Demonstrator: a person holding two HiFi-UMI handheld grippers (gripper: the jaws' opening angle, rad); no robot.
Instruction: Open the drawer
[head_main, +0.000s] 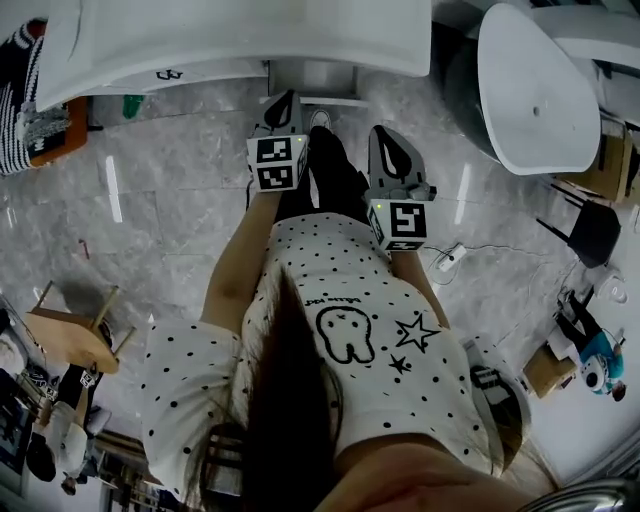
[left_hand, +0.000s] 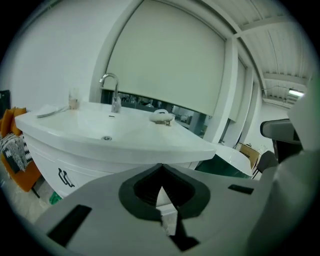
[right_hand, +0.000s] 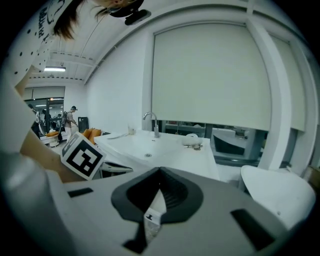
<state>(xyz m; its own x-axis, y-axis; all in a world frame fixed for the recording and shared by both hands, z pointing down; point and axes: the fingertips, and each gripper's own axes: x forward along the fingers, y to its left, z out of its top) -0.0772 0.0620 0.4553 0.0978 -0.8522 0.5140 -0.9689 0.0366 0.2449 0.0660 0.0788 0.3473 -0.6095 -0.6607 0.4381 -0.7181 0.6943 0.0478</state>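
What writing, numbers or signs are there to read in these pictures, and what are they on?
None reads clearly.
Shirt: short script above the tooth drawing, too blurred to read.
Left marker cube and right marker cube: black-and-white square patterns, no letters.
Sink cabinet: a dark curly mark on its front, not readable as lettering.

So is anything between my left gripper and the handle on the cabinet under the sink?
Nothing visible does. The left gripper is shut and empty, and only bare floor lies between it and the dark handle on the white cabinet front.
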